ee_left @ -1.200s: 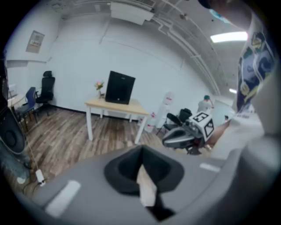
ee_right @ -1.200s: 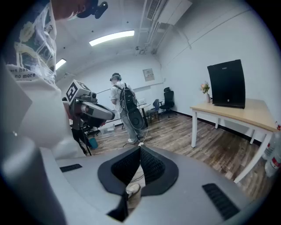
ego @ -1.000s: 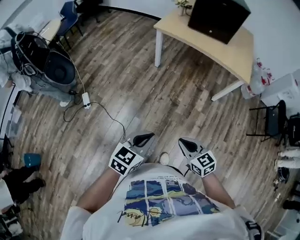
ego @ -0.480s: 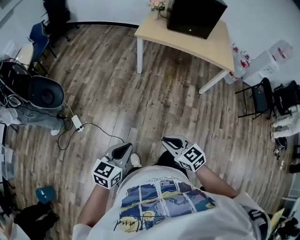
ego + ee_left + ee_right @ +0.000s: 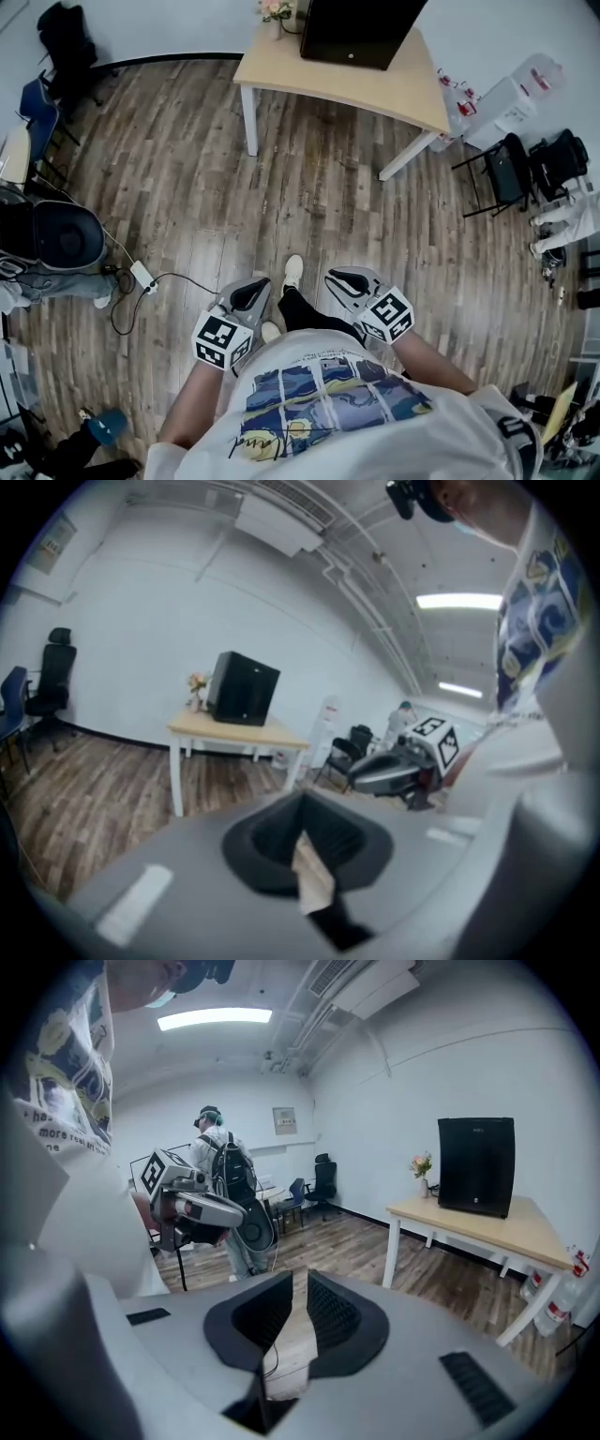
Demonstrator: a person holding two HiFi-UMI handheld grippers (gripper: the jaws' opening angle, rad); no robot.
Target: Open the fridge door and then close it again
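Left grey two-jaw gripper (image 5: 249, 294) clenched, empty, held at person's waist, well short of light wooden table (image 5: 394, 89). Right grey two-jaw gripper (image 5: 345, 278) equally far from table, jaws a slit apart, nothing between. Black box-shaped fridge (image 5: 361, 28) stands on table, door closed, untouched.

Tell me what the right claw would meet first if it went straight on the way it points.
Probably the wooden floor ahead of the right claw, well short of the table, though depth is hard to judge.
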